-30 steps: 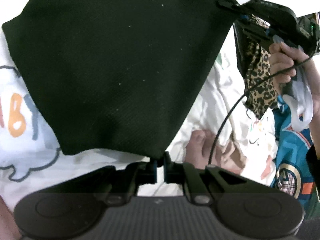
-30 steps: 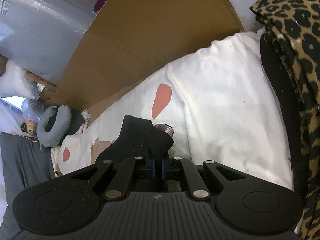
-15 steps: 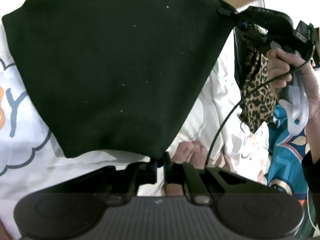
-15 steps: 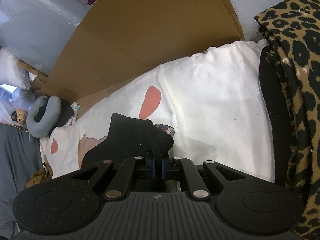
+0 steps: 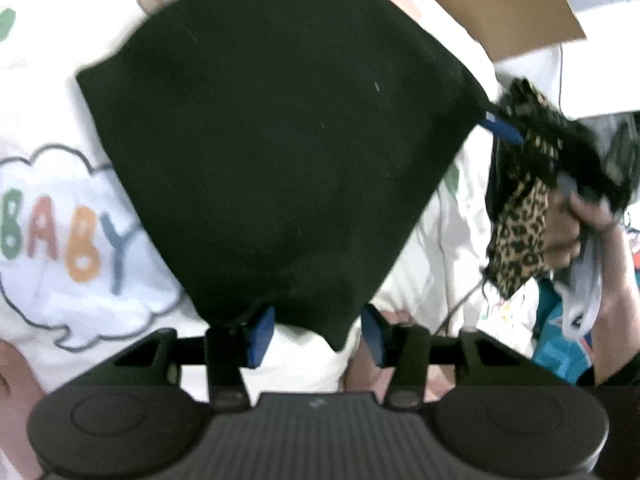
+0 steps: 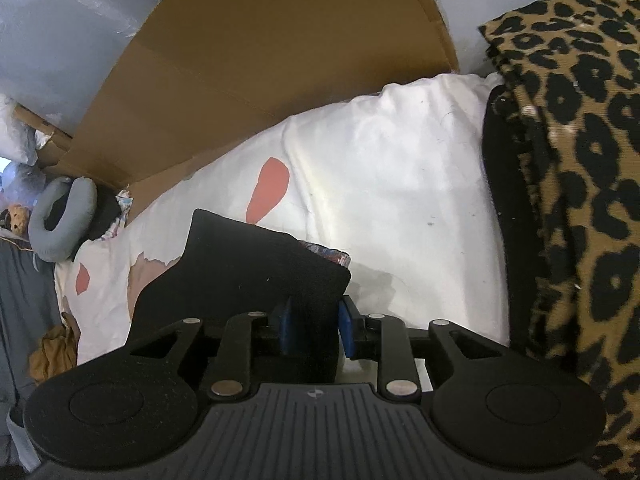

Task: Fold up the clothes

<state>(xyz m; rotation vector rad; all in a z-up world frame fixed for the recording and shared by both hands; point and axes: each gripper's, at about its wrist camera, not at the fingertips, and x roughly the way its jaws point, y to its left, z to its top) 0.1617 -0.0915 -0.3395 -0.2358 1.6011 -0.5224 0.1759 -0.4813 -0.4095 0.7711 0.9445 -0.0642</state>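
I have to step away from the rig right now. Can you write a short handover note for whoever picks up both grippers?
Left gripper: fingers apart, nothing clamped; the near corner of the black garment hangs loose between them.
Right gripper: fingers parted a little, with the garment's other corner lying between the blue pads; not visibly pinched.
The black garment is spread over the white printed bedding. A leopard-print garment lies to the right.
Done: the black piece is laid out broadly, both grips let go or nearly so.
Left: draw the right gripper clear, check the fold, then take the next garment.
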